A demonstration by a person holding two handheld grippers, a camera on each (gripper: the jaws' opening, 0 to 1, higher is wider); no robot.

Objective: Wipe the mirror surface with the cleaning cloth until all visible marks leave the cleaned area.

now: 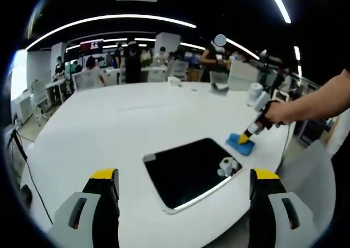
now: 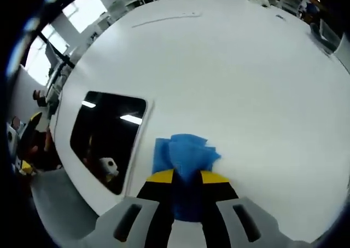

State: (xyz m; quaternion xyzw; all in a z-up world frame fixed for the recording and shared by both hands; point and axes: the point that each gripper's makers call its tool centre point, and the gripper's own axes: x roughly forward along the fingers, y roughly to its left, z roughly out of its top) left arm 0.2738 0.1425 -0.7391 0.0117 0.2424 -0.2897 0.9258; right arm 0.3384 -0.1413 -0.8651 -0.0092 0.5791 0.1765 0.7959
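The crumpled blue cleaning cloth (image 2: 185, 156) is pinched between the right gripper's (image 2: 187, 177) jaws on the white round table (image 2: 246, 67), just beside the dark rectangular mirror (image 1: 191, 171) near the table's edge, so wiping is judged not yet begun, while the left gripper (image 1: 183, 183) is held wide and empty.

White table (image 1: 126, 122) — mirror (image 1: 188, 171), blue cloth (image 2: 183, 152)

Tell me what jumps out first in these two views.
The dark mirror lies flat on the white table, reflecting ceiling lights. Just past its far corner, the right gripper has its jaws closed on the blue cleaning cloth, which rests on the table beside the mirror. The left gripper hangs open before the mirror's near edge.
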